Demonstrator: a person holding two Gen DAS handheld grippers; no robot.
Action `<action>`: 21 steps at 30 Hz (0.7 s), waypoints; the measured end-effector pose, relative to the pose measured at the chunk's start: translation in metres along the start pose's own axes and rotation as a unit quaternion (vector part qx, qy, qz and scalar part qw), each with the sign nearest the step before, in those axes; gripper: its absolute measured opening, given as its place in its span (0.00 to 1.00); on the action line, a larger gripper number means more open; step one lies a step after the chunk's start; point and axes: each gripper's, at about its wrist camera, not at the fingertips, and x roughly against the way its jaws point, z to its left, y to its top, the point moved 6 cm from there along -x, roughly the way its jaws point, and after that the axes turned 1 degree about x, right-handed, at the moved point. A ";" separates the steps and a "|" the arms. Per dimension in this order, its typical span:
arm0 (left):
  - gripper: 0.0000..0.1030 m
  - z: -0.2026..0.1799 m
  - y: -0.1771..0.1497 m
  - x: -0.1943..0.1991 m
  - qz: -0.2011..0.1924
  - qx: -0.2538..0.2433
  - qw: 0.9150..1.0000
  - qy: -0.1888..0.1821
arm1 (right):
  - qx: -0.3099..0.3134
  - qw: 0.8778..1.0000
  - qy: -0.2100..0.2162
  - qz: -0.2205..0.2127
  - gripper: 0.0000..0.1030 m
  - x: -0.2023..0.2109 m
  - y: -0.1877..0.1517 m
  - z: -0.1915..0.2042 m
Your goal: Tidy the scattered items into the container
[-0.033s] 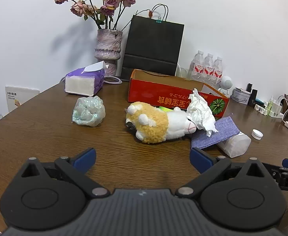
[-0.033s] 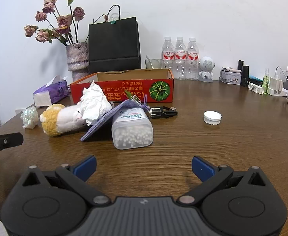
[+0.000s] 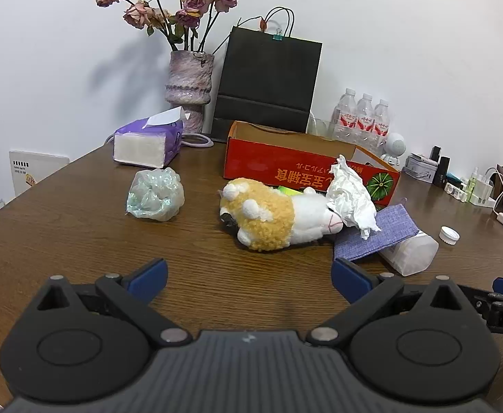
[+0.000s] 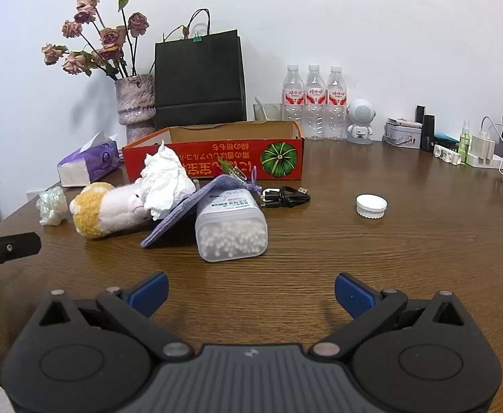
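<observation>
Both hovering over the wooden surface point(image 3: 62, 241), nothing picked yet. Left gripper point(image 3: 248, 272) standing wide open w/ nothing between the jaws; right gripper point(image 4: 249, 287) likewise spread wide and empty.

Container = red cardboard box point(image 3: 306, 168), sitting at the back of the pile, open top, looking empty so far as can be told. Scattered stuff lying just in front of it: plush toy point(image 3: 272, 216) on its side, crumpled tissue point(image 3: 351, 196) resting on the toy's head, purple cloth pouch point(image 3: 375, 234) leaning on a clear plastic jar point(image 3: 409, 251) tipped over, crinkled plastic wad point(image 3: 155, 199) well apart to the left.

Doing it well (judgement only): probably starting w/ the left on the toy, closing across the soft body, not the tissue, so the tissue isn't dragging off. Lifting clear of the box wall before letting go. Taking the jar w/ the right, approaching square to its flat sides; pouch is resting on it, so expecting a slide.

Right view only: black cable point(image 4: 286, 196) coiled beside the jar, jar contents (small white bits), box's inner back wall. White cap point(image 4: 372, 205) showing whole there; in the left view sitting near the edge. Plastic wad much clearer in the left view.
</observation>
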 end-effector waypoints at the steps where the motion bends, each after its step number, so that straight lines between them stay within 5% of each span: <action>1: 1.00 0.000 0.000 0.000 0.000 0.000 1.000 0.000 | 0.000 1.000 0.000 0.000 1.00 0.000 0.000 0.000; 21: 1.00 0.004 -0.002 -0.001 0.004 0.005 1.000 0.001 | -0.001 1.000 0.000 0.000 1.00 0.000 0.000 -0.001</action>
